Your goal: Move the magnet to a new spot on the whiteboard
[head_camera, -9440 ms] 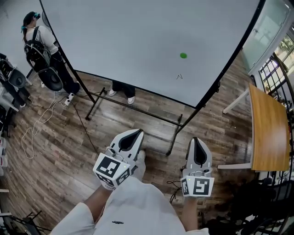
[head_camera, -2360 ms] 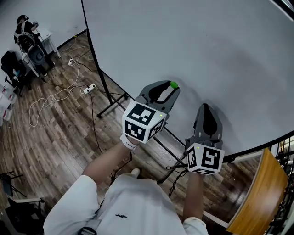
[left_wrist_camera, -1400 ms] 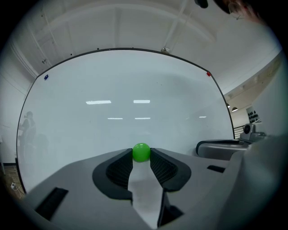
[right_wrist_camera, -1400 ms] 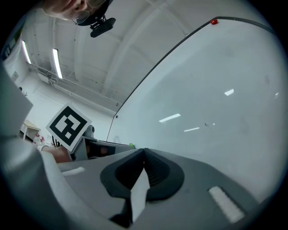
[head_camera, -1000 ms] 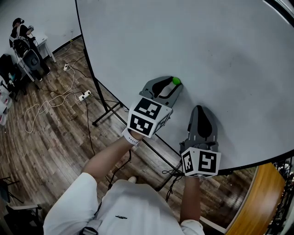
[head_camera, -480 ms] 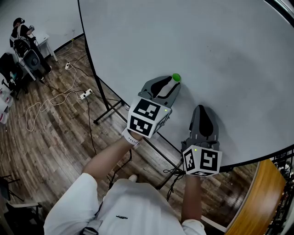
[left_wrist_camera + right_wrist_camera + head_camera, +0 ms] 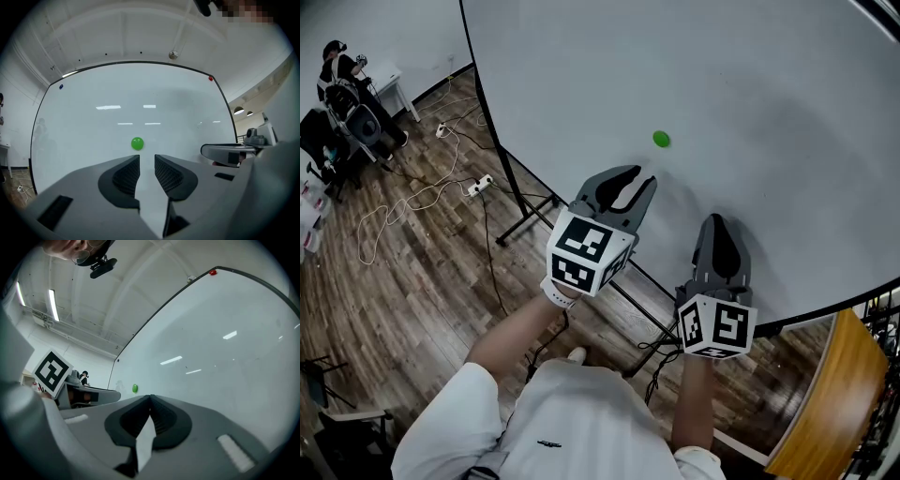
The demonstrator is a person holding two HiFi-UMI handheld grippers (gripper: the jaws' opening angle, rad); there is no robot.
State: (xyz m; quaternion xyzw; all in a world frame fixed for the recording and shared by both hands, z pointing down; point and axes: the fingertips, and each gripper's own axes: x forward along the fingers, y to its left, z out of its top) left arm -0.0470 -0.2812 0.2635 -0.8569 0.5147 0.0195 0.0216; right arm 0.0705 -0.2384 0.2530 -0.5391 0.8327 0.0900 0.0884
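The green magnet (image 7: pixel 661 139) sat on the whiteboard (image 7: pixel 750 84), just beyond the left tongs (image 7: pixel 628 184) and clear of them. Their jaws had just been closing but stood released, with nothing between them. To the right, the right tongs (image 7: pixel 717 225) were clenched and empty.

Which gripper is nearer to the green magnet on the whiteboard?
Left. The left gripper sits just below the magnet, its empty jaws having just closed partway; the right gripper is farther, below and right of it.

Office with standing whiteboard (image 7: pixel 741 66), desk (image 7: pixel 823 398)
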